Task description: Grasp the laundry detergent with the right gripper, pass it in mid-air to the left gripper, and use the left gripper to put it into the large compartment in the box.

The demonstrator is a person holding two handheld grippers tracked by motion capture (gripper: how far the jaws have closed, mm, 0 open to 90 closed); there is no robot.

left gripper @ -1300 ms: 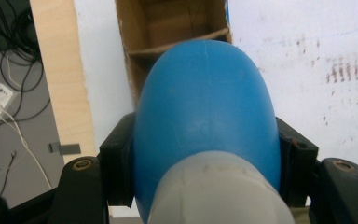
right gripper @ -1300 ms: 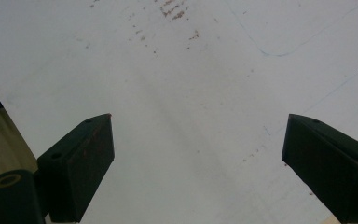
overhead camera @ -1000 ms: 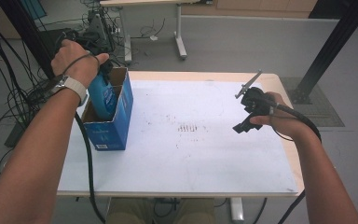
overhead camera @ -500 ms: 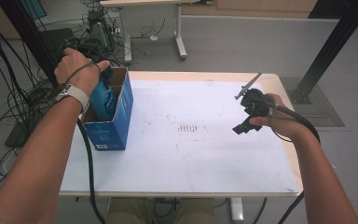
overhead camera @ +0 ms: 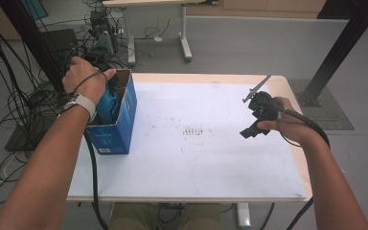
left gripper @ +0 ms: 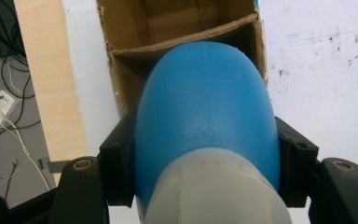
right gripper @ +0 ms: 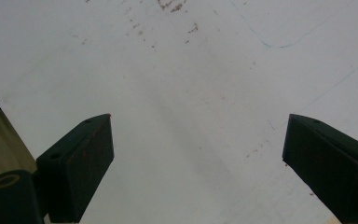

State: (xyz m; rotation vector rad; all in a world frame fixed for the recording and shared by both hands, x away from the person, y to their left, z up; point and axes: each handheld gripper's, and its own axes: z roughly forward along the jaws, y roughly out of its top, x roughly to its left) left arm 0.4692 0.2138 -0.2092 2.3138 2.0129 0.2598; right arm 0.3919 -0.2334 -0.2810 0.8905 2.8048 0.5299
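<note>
A blue bottle with a white lower part sits pinched in the left tongs at the mouth of an open blue cardboard box at the left end of the bench. The bench is white, speckled with dark marks, on a grey floor strewn with cables. The left hand reaches over the box. The right tongs, spread and empty, hang above bare bench near its right edge.
</note>
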